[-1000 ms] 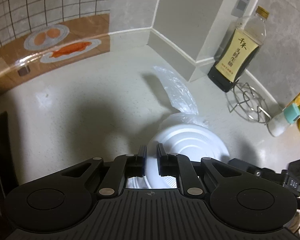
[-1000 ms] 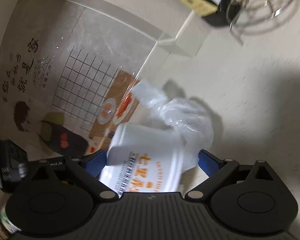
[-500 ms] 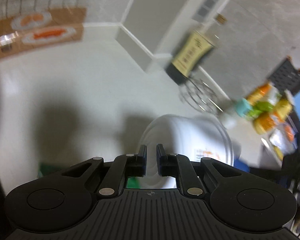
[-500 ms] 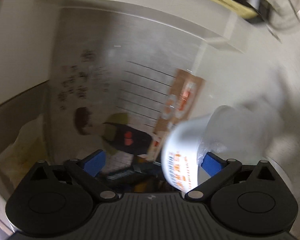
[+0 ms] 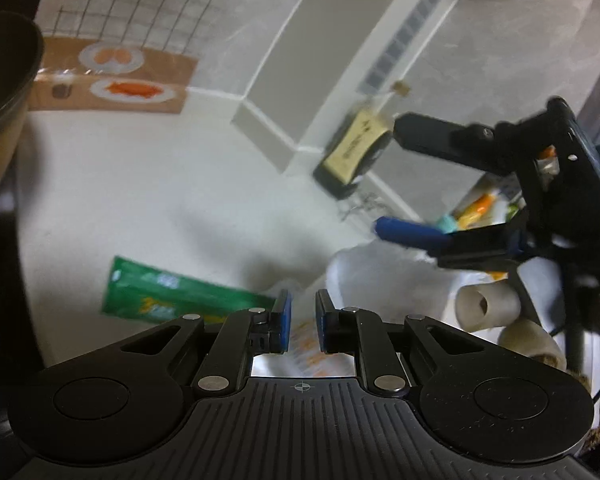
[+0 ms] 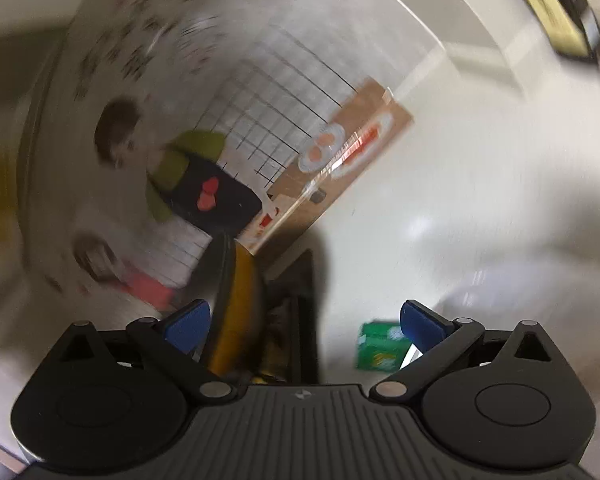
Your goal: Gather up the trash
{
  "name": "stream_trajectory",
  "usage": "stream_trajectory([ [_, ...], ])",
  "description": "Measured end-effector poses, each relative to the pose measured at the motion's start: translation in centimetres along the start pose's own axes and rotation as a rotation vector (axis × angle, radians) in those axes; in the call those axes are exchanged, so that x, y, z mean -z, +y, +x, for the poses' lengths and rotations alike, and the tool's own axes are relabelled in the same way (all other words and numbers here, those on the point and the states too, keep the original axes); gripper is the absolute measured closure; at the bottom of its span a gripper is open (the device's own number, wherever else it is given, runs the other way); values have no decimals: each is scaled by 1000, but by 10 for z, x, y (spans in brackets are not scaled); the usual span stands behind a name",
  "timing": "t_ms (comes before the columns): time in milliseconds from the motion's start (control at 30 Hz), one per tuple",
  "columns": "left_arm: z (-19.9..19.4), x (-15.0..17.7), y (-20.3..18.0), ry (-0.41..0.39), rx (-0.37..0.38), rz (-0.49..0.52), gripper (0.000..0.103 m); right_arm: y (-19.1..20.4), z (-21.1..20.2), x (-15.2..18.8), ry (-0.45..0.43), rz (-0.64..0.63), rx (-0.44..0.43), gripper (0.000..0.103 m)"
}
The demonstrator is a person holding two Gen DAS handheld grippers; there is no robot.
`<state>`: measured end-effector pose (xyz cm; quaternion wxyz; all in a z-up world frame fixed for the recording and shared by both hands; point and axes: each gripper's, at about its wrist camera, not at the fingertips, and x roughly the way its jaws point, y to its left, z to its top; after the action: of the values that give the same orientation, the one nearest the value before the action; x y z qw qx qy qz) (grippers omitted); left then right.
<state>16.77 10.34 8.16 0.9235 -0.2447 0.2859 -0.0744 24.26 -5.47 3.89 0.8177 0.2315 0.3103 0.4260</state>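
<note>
Left gripper (image 5: 301, 322) low over the white tabletop (image 5: 140, 184), fingers a narrow gap apart and opening; blurred white thing with orange print (image 5: 308, 344) seen through that gap, contact unclear. Green wrapper (image 5: 180, 300) flat on the tabletop, just left of the left fingers. Right gripper (image 6: 305, 322) with fingers spread wide, nothing between them. Toilet-roll cores (image 5: 486, 306) at right, partly cut off. Right view heavily smeared.

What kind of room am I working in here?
Most likely a home kitchen. A pale countertop runs into a wall corner, a dark sauce bottle with a tan label stands by the wall, and a dark pan sits at the left edge. A green wrapper lies on the counter.
</note>
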Motion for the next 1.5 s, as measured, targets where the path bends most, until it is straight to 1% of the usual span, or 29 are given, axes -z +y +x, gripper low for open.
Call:
stream_trajectory([
  [100,1,-1,-7,-25,41,11,87,33,-25,5,-54,-205,148,1],
  [167,8,1,-10,-20,48,22,87,48,-38,10,-97,-314,283,1],
  [233,13,6,-11,-15,24,53,87,53,-48,17,-141,-398,425,1],
  [300,17,13,-10,-17,-23,89,86,55,-54,28,-193,-489,573,1],
  [333,16,17,-7,-20,-33,94,85,53,-57,35,-219,-537,638,1],
  [367,16,20,-5,-27,-27,90,85,51,-59,45,-239,-596,694,1],
  [433,12,25,1,-33,1,72,85,48,-63,64,-217,-710,723,1],
  [500,12,28,5,-37,13,59,85,45,-59,86,-148,-808,697,1],
  [567,12,30,9,-41,22,36,85,45,-46,104,-65,-876,663,1],
  [633,10,32,15,-47,37,-2,85,43,-26,115,-9,-912,699,1],
  [667,8,33,17,-54,39,-15,85,42,-13,116,8,-917,731,1],
  [733,2,36,22,-71,33,-36,85,34,0,112,34,-900,763,19],
  [767,0,36,24,-71,32,-38,85,29,3,106,56,-863,755,49],
  [800,-1,37,25,-67,30,-38,85,25,2,94,68,-797,738,80],
  [833,-2,37,27,-63,29,-39,85,23,-2,85,57,-738,717,82],
  [900,-2,37,28,-61,34,-43,85,24,-24,65,-42,-635,658,83],
  [967,-1,35,27,-65,54,-50,85,30,-54,46,-148,-575,589,83],
  [1033,1,33,24,-72,75,-48,85,33,-80,30,-235,-524,549,83],
  [1067,3,32,22,-73,79,-42,85,35,-92,26,-275,-510,549,83],
  [1100,7,31,19,-69,68,-31,85,35,-99,22,-305,-507,564,83],
  [1167,15,31,13,-47,31,-6,85,32,-109,19,-350,-508,627,83],
  [1300,24,38,5,-33,-76,43,85,1,-108,21,-348,-471,757,83],
  [1367,19,42,6,-44,-72,42,85,-18,-104,29,-324,-461,812,83],
  [1400,15,43,7,-54,-59,34,85,-27,-102,35,-306,-446,818,83],
  [1500,-2,49,8,-111,-36,24,85,-58,-93,46,-250,-363,790,82],
])
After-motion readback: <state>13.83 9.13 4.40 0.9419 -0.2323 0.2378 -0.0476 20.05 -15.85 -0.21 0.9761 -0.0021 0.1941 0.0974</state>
